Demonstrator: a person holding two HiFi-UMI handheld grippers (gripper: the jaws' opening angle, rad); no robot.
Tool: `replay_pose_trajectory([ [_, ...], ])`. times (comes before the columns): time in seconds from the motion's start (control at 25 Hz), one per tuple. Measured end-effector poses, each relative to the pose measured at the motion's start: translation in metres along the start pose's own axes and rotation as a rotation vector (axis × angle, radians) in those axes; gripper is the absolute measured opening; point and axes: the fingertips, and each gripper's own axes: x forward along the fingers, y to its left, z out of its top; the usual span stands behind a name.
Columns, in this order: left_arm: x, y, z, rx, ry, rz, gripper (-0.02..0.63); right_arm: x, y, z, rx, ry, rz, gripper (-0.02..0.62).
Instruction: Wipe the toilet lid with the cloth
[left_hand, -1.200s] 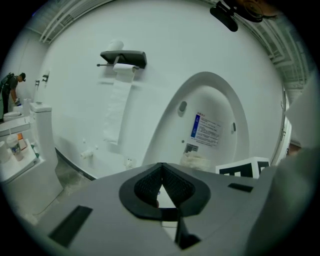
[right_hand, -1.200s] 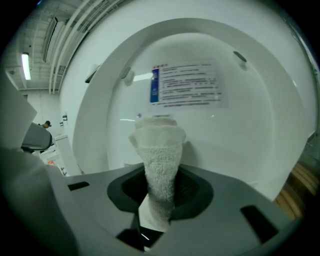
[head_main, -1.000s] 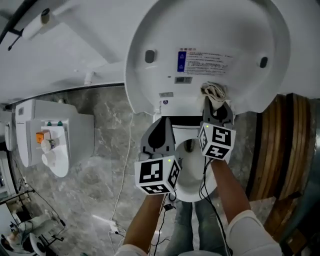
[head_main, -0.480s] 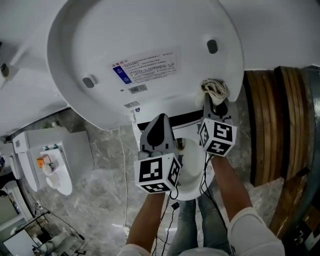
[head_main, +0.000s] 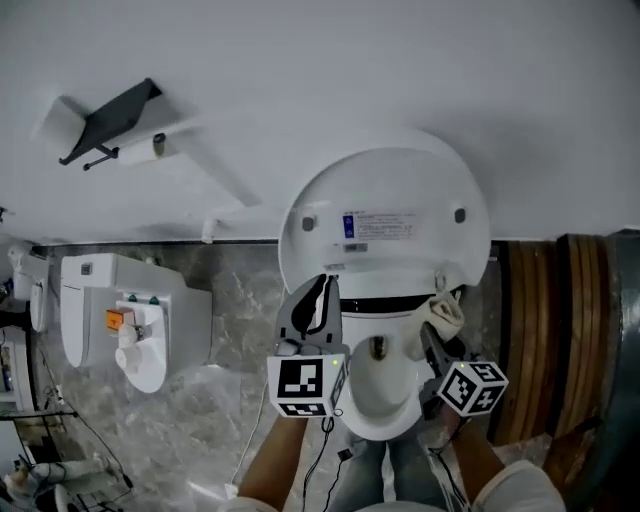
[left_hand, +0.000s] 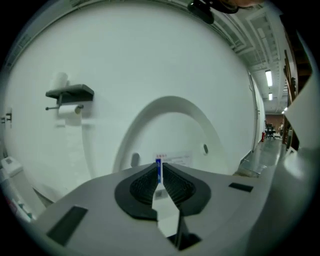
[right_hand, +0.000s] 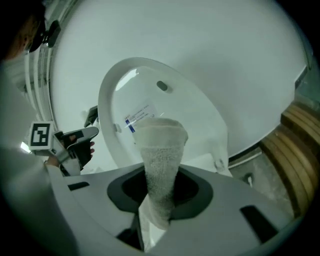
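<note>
The white toilet lid (head_main: 385, 215) stands raised against the wall, its underside with a printed label facing me. My right gripper (head_main: 437, 335) is shut on a bunched off-white cloth (head_main: 443, 312), held just below the lid's lower right edge; whether it touches I cannot tell. In the right gripper view the cloth (right_hand: 160, 165) sticks up between the jaws in front of the lid (right_hand: 150, 105). My left gripper (head_main: 318, 292) is shut with nothing in it, left of the cloth, in front of the lid's lower edge. In the left gripper view its pads (left_hand: 150, 182) meet before the lid (left_hand: 170, 130).
The toilet bowl (head_main: 380, 390) lies under both grippers. A second white fixture (head_main: 130, 320) stands at the left on the marble floor. A toilet-paper shelf (head_main: 110, 120) hangs on the wall upper left. Wooden slats (head_main: 545, 330) rise at the right. A cable (head_main: 250, 410) trails on the floor.
The head view has pulled back, so the whole lid and wall now show. The right gripper with the cloth has come off the lid's lower edge, moving right and down. The left gripper stays shut.
</note>
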Motion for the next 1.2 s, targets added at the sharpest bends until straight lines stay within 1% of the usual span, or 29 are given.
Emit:
replay_pose_trajectory([
  [0.12,0.003,0.036,0.051,0.008,-0.021,0.078,0.027,-0.019,0.027,-0.001,0.075,0.040,0.035,0.097],
  [0.2,0.015,0.053,0.076,0.056,-0.019,0.106,0.094,-0.028,0.046,0.003,0.089,0.043,0.058,0.097],
  [0.24,0.023,0.059,0.085,0.090,-0.011,0.104,0.116,-0.033,0.055,0.007,0.093,0.039,0.076,0.097],
  [0.28,0.032,0.061,0.092,0.120,0.005,0.087,0.126,-0.038,0.064,0.011,0.097,0.033,0.095,0.097],
  [0.36,0.050,0.056,0.094,0.157,0.064,0.011,0.129,-0.051,0.077,0.017,0.100,0.027,0.127,0.097],
  [0.44,0.063,0.048,0.088,0.168,0.125,-0.057,0.129,-0.061,0.085,0.021,0.119,0.041,0.158,0.097],
  [0.48,0.065,0.046,0.088,0.171,0.134,-0.064,0.129,-0.065,0.090,0.024,0.140,0.051,0.181,0.097],
  [0.52,0.064,0.046,0.088,0.169,0.128,-0.059,0.129,-0.069,0.095,0.028,0.162,0.057,0.209,0.097],
  [0.6,0.055,0.045,0.091,0.141,0.095,-0.045,0.129,-0.078,0.107,0.037,0.194,0.060,0.262,0.097],
  [0.68,0.040,0.043,0.092,0.110,0.066,-0.045,0.129,-0.088,0.119,0.043,0.189,0.070,0.295,0.097],
  [0.8,0.009,0.031,0.085,0.111,0.076,-0.074,0.129,-0.120,0.142,0.044,0.162,0.111,0.338,0.097],
  [0.92,-0.037,0.010,0.070,0.159,0.124,-0.143,0.129,-0.165,0.159,0.029,0.144,0.179,0.357,0.097],
  [1.0,-0.074,-0.004,0.051,0.198,0.164,-0.208,0.129,-0.196,0.169,0.012,0.083,0.239,0.340,0.097],
  [1.08,-0.113,-0.019,0.026,0.244,0.221,-0.291,0.129,-0.224,0.184,-0.005,0.017,0.298,0.343,0.097],
  [1.2,-0.174,-0.044,-0.024,0.347,0.331,-0.416,0.144,-0.260,0.211,-0.030,-0.002,0.357,0.392,0.097],
])
